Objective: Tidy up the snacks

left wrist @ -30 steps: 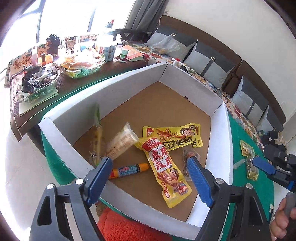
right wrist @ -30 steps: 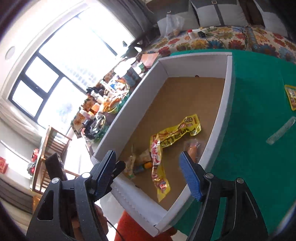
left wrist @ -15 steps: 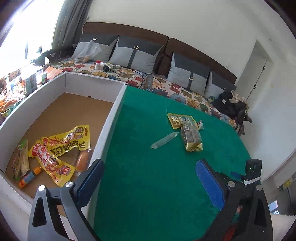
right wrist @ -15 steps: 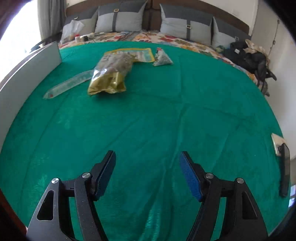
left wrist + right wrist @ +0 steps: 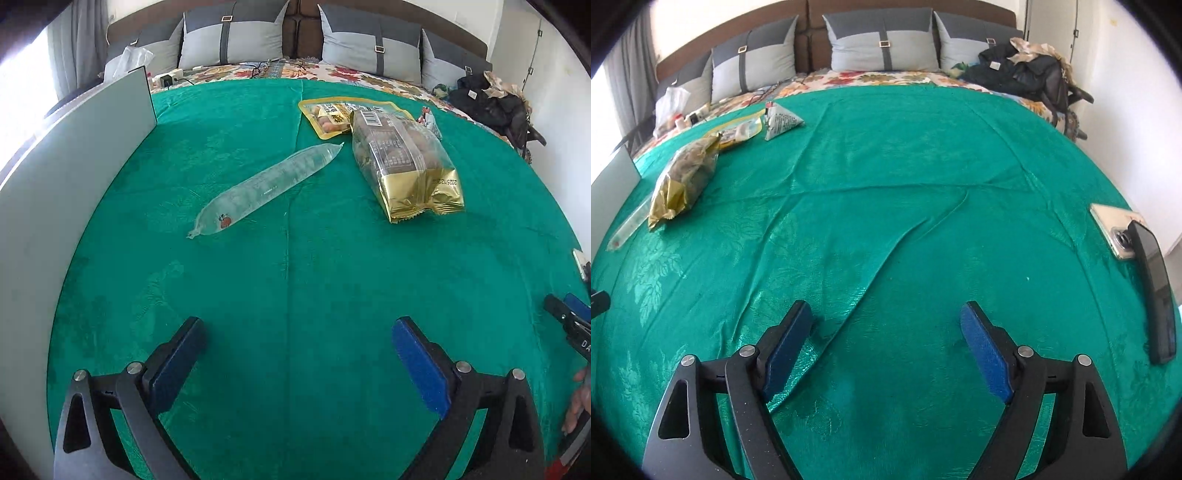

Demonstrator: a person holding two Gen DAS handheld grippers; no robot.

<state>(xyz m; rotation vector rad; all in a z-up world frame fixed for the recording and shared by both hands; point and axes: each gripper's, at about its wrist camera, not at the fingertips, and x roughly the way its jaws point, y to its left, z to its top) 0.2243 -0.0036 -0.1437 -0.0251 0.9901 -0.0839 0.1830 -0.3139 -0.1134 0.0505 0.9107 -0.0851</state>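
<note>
You have swung both grippers off the white box [image 5: 74, 155]; left gripper [image 5: 295, 354] and right gripper [image 5: 886, 339] hover spread, holding nothing, above the green cloth [image 5: 295, 277].

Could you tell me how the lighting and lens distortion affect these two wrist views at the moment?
Left wrist view: sharp, fisheye bowing the green cloth into a dome; window light blows out the left edge beside the white box wall, and the gold snack bag glints. Right wrist view: equally sharp and curved, with sheen along the cloth's creases and dark vignetted corners.
</note>
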